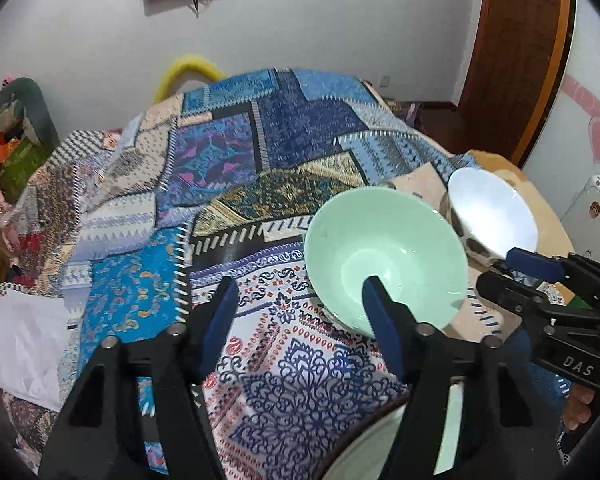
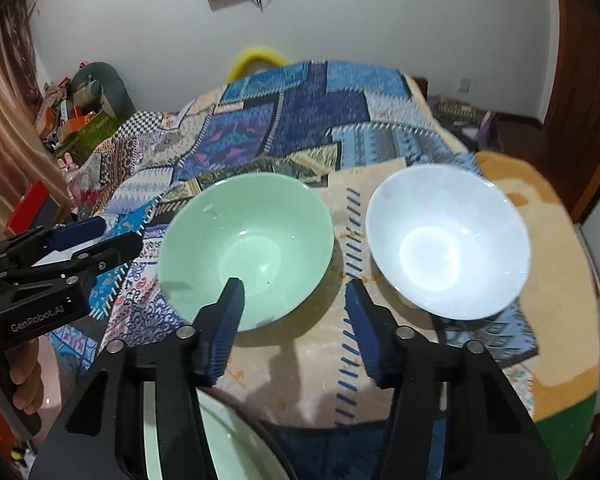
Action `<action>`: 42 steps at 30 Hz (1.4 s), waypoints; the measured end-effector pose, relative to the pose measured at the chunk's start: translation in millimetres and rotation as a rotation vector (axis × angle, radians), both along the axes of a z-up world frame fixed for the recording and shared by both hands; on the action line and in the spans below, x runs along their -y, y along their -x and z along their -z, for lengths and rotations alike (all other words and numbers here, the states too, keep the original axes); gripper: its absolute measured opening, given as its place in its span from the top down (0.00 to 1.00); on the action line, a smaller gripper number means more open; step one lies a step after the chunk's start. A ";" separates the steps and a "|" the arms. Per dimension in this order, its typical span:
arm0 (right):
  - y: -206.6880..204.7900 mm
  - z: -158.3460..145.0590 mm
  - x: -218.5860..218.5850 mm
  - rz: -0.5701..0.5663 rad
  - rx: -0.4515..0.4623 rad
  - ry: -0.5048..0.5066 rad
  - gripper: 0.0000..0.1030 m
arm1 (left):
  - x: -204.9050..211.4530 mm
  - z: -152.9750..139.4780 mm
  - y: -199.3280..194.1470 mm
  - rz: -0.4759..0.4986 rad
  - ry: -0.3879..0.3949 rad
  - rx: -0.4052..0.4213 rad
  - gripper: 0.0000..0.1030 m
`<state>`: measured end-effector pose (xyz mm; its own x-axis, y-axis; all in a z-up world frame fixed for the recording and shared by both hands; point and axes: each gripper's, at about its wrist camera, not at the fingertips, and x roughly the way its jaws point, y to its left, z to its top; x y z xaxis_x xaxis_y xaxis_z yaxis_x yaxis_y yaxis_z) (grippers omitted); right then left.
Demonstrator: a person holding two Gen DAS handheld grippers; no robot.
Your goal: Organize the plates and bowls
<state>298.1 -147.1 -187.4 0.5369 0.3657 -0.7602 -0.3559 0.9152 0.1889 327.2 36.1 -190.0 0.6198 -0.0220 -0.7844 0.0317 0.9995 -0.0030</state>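
A mint green bowl (image 1: 384, 256) (image 2: 246, 248) sits on the patchwork cloth. A white bowl (image 1: 492, 212) (image 2: 448, 240) sits to its right. My left gripper (image 1: 300, 312) is open and empty, its right finger over the green bowl's near rim. My right gripper (image 2: 294, 308) is open and empty, just short of the gap between the two bowls; it also shows in the left wrist view (image 1: 516, 270). The left gripper shows at the left of the right wrist view (image 2: 100, 236). A pale green plate rim (image 2: 228, 444) (image 1: 380, 440) lies under the grippers, mostly hidden.
The patchwork cloth (image 1: 228, 168) covers a raised surface that falls away at the left and back. An orange blanket (image 2: 556, 280) lies at the right. Clutter (image 2: 80, 112) stands at the far left, a wooden door (image 1: 512, 60) at the right.
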 end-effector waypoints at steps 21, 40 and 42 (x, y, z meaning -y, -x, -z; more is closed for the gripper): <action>-34.0 31.4 -6.6 -0.010 -0.106 -0.016 0.82 | 2.2 56.6 -56.4 0.028 0.111 -0.175 0.87; -9.1 -5.0 -6.1 -0.016 -0.054 -0.030 0.83 | 10.1 18.0 -15.0 0.030 0.077 -0.116 0.88; -2.6 -13.9 -6.1 -0.018 -0.039 -0.032 0.83 | 10.7 9.2 -7.2 0.030 0.077 -0.103 0.88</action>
<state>300.8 -141.0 -173.6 0.5004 0.3993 -0.7682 -0.3645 0.9020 0.2315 334.4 25.4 -199.2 0.5338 -0.1017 -0.8394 0.0567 0.9948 -0.0844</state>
